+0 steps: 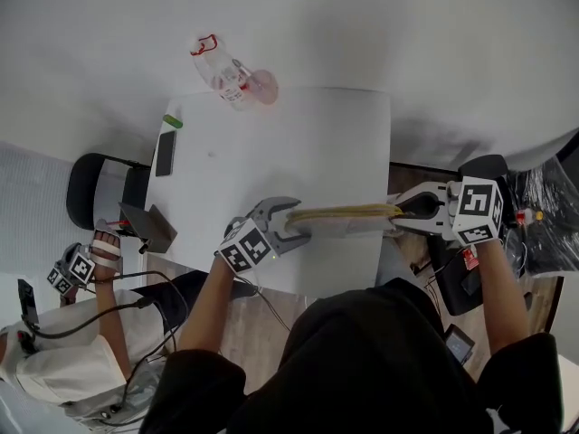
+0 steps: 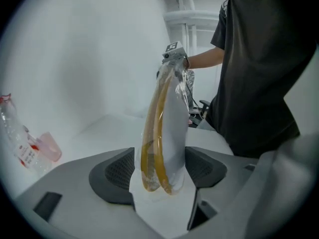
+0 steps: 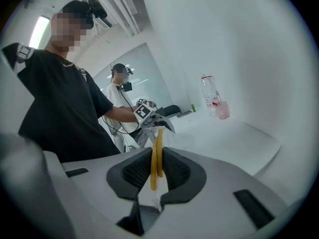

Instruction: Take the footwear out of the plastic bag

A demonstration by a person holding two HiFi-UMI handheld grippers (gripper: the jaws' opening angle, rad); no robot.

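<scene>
So far nothing is out: the pair of flat white slippers with yellow rims (image 1: 348,213) sits inside the clear plastic bag (image 2: 186,86), held level over the white worktop (image 1: 271,143) between my left gripper (image 1: 294,220) and right gripper (image 1: 407,211), each one's jaws pinching a bagged end.

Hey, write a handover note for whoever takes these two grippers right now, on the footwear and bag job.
Left gripper: shut on one end of the footwear, through the plastic bag.
Right gripper: shut on the other end, also through the bag.
Where: the bagged footwear is held between the grippers, over the table's near edge.
Done: bag picked up.
Left: the footwear is not yet out of the bag.
</scene>
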